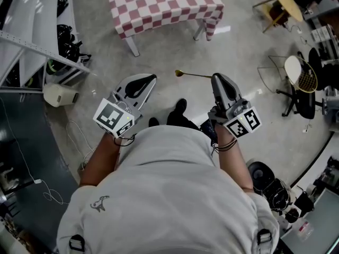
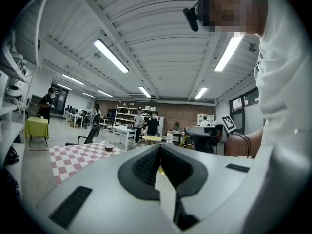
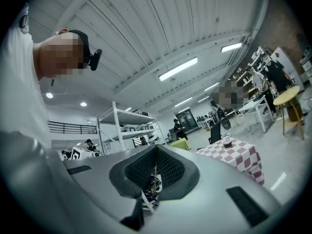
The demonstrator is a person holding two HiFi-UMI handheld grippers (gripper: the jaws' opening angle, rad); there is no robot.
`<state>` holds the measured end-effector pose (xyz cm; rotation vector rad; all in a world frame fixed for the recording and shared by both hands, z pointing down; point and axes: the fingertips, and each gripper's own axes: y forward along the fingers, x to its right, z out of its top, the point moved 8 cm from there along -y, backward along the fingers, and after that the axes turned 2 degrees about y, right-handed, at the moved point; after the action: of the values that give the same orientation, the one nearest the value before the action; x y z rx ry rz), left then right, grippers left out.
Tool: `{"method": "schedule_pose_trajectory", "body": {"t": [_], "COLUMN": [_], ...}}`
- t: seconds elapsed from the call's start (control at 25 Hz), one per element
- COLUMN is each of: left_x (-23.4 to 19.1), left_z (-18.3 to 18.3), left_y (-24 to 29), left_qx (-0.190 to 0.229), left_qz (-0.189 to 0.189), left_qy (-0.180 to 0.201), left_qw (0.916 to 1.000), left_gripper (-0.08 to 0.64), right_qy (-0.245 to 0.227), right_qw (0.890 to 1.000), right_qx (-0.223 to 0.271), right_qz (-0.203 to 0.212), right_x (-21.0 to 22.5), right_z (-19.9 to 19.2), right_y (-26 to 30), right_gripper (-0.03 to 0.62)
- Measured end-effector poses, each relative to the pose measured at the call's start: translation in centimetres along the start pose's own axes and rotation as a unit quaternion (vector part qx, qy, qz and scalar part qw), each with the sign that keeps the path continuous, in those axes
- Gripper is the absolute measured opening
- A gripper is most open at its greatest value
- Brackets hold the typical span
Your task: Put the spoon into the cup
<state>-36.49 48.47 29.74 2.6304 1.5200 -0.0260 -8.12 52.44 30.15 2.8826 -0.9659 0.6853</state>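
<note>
Head view: my right claw (image 1: 216, 78) clamps the gold spoon (image 1: 193, 75). Its own view shows the cup (image 3: 227, 143) on the checkered desk (image 3: 243, 156) ahead. Left claw (image 1: 153, 78) is closed together, holding nothing.

Shiny spoon, dull grey grippers, soft cloth

The spoon (image 1: 192, 74) looks like gold-coloured metal, smooth and shiny. The right gripper (image 1: 216, 78) and the left gripper (image 1: 151, 79) have smooth, dull grey plastic shells. Their inner pads (image 3: 170, 167) are black and rough with a grid of little ridges. The table (image 1: 159, 4) wears a red and white checked cloth, soft and matt. The floor (image 1: 238, 46) round the table is hard, grey and glossy, with bright light spots on it. The person's shirt (image 1: 175, 194) is grey matt cloth.
</note>
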Motion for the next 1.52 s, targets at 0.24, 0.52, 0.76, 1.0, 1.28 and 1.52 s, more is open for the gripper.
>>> {"method": "schedule_pose_trajectory", "body": {"t": [0.24, 0.52, 0.76, 1.0, 1.28, 1.52], "left_x": [-1.7, -2.9, -2.9, -5.6, -8.8, -13.8], "left_z": [0.1, 1.0, 2.1, 1.9, 1.9, 2.1], "left_y": [5.3, 13.4, 18.3, 21.3, 25.1, 27.7], "left_qx": [0.000, -0.001, 0.006, 0.003, 0.001, 0.001], "left_qz": [0.015, 0.023, 0.030, 0.027, 0.007, 0.002], "left_qy": [-0.002, 0.010, 0.002, 0.003, -0.002, -0.011], "left_qw": [0.9999, 0.9997, 0.9995, 0.9996, 1.0000, 0.9999], "left_gripper": [0.014, 0.014, 0.014, 0.014, 0.014, 0.014], "right_qy": [-0.008, -0.004, -0.004, -0.009, -0.006, -0.003], "right_qw": [1.000, 0.999, 0.999, 1.000, 1.000, 1.000], "right_qx": [0.000, 0.008, 0.009, 0.020, 0.021, 0.015], "right_qz": [0.016, 0.030, 0.031, 0.013, -0.001, -0.010], "right_x": [5.6, 12.6, 16.9, 19.6, 22.7, 25.6], "right_z": [2.3, 6.0, 8.4, 9.3, 10.0, 10.3], "right_y": [1.5, 1.8, 1.2, 1.9, 4.0, 8.5], "right_gripper": [0.033, 0.032, 0.032, 0.033, 0.033, 0.032]}}
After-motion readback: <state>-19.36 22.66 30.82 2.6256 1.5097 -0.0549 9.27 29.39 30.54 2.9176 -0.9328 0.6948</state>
